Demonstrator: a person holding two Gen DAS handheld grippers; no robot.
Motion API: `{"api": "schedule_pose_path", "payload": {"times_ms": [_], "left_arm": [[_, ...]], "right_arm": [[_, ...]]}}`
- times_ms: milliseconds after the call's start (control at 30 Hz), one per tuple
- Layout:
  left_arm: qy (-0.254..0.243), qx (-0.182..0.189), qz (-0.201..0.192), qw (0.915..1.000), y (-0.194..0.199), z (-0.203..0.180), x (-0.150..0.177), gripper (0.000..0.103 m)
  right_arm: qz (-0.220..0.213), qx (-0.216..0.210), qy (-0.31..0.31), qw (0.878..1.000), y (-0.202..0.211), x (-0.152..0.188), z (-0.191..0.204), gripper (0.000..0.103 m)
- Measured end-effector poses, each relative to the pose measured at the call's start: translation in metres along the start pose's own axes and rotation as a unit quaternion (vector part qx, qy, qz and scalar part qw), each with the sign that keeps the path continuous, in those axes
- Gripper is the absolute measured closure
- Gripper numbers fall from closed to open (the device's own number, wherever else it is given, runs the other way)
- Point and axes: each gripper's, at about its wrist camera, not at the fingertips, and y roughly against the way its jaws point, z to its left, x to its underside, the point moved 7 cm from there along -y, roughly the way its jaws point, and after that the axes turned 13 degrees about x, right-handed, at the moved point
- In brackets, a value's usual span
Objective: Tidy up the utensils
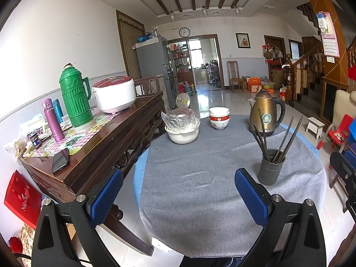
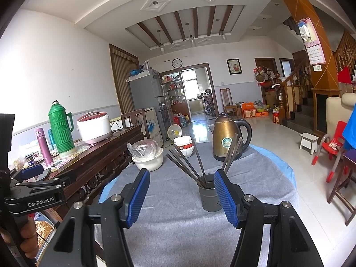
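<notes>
Both grippers, left gripper (image 1: 178,191) and right gripper (image 2: 180,194), hang wide open and empty over the table (image 1: 200,200). All chopsticks (image 2: 191,162) seem already in the holder (image 2: 209,198) at frame centre; likely the task is ending, so next comes only a check

matt grey cloth (image 1: 200,200), glossy wooden sideboard (image 1: 124,131)

Left gripper (image 1: 179,197) held low over the near edge of the table (image 1: 200,200), tilted slightly down, blue pads (image 1: 104,197) wide apart, nothing between them. Right gripper (image 2: 181,197) likewise at the near edge of the table, jaws apart and empty, pointing toward the table's middle. Left gripper also seen from the right wrist view, off the table's left side, gripped from below by a hand (image 2: 27,238) around its handle.
</notes>
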Motion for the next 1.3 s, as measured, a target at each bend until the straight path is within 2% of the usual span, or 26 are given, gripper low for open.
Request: {"api": "schedule_pose_path", "payload": {"times_ms": [1100, 1300], "left_arm": [[0.005, 0.0, 0.002, 1.0, -0.001, 0.004, 0.005, 0.003], [0.004, -0.003, 0.001, 1.0, -0.005, 0.003, 0.001, 0.003]], "right_arm": [[-0.002, 0.002, 0.006, 1.0, 0.0, -0.001, -0.003, 0.038], [-0.002, 0.008, 0.005, 1.0, -0.003, -0.01, -0.018, 0.038]]}}
